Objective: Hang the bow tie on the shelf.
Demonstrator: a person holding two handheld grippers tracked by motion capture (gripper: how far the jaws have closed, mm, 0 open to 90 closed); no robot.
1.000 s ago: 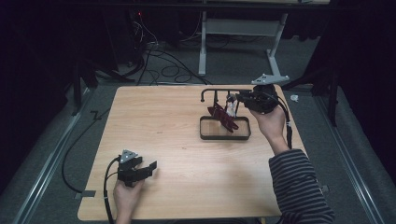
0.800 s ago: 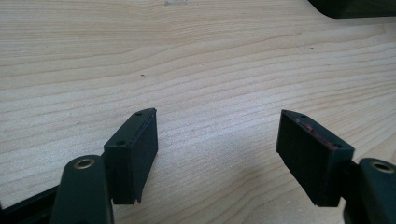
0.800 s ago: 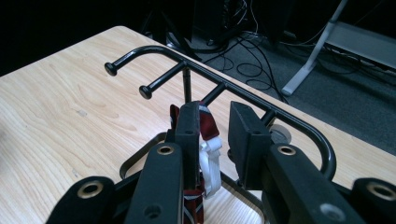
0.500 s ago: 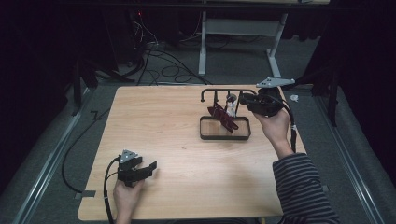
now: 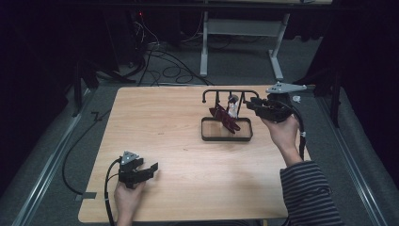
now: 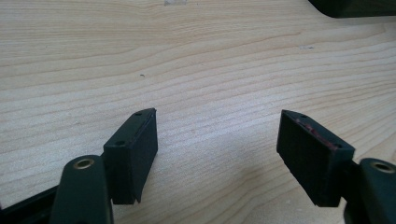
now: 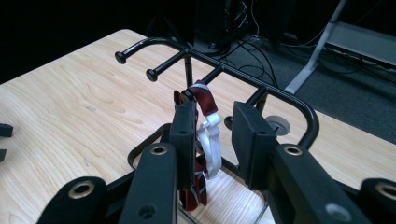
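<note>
Two hazards at the rack (image 5: 227, 113): snagging and tipping.
Right hand-held gripper (image 7: 215, 133), jaws parted, straddles the white band (image 7: 212, 147) hanging on a peg beside the red strap (image 7: 203, 100); a skewed pull could catch the strap. Left hand-held gripper (image 5: 141, 170) rests released on the surface (image 5: 164, 141).

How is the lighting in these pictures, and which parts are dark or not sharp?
High view: the wooden table is evenly lit, the surroundings almost black, the picture soft. Left gripper view: bright, with clear wood grain, and the left claw is sharp. Right gripper view: the black rack is sharp; the right claw, close to the lens, is slightly soft.
</note>
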